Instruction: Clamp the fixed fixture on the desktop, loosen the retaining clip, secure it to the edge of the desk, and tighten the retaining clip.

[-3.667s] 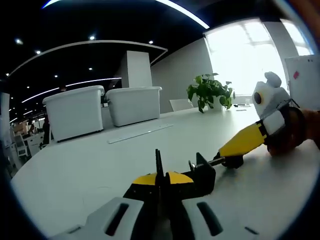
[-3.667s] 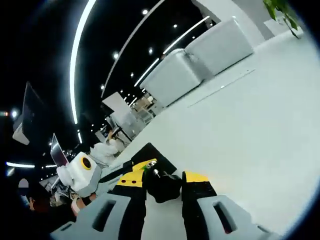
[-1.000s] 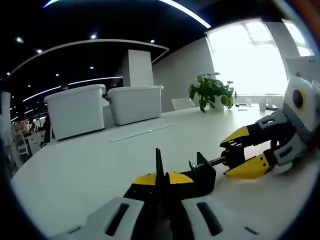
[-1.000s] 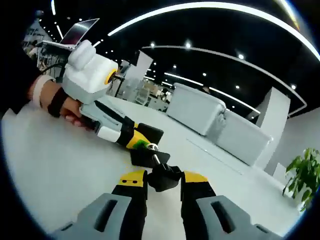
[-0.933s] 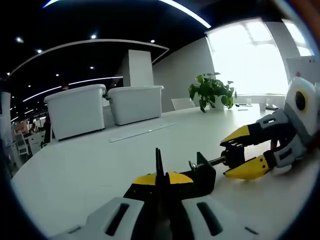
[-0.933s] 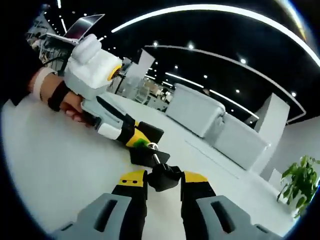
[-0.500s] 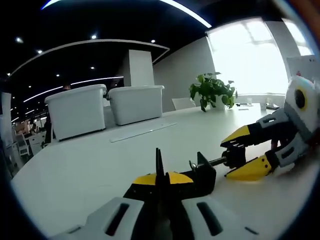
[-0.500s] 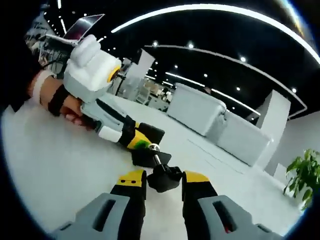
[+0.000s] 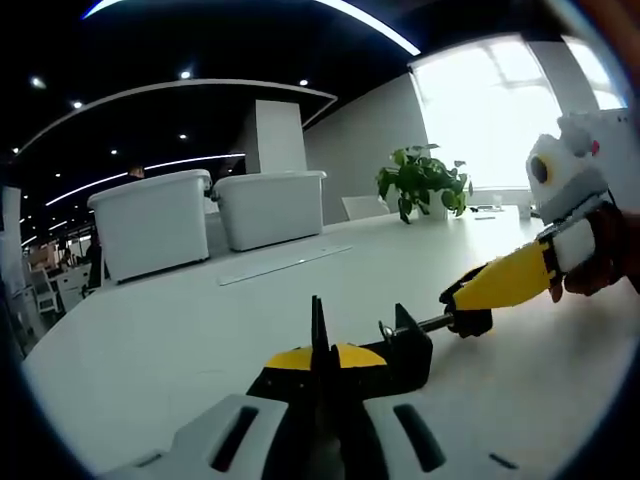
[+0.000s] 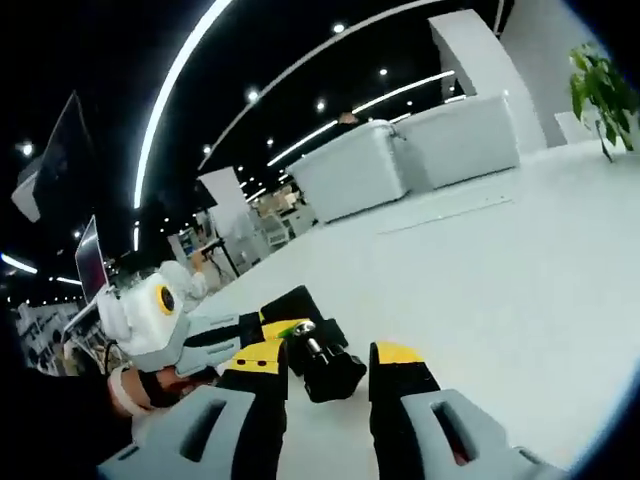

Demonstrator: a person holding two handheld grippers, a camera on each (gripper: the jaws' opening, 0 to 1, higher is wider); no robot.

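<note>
Fixture (image 9: 395,350) — apparently gripped both ends — mid-desk (image 9: 180,320).

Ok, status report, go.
Left gripper shut on clamp body. Right gripper shut on screw knob. Clamp on the desk, not at the edge. Nothing in the way.

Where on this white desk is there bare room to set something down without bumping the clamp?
The desk is bare between the black clamp and the two white bins, apart from a thin strip lying flat. More bare top runs toward the plant. Around the clamp it is crowded: left gripper and right gripper meet there.
</note>
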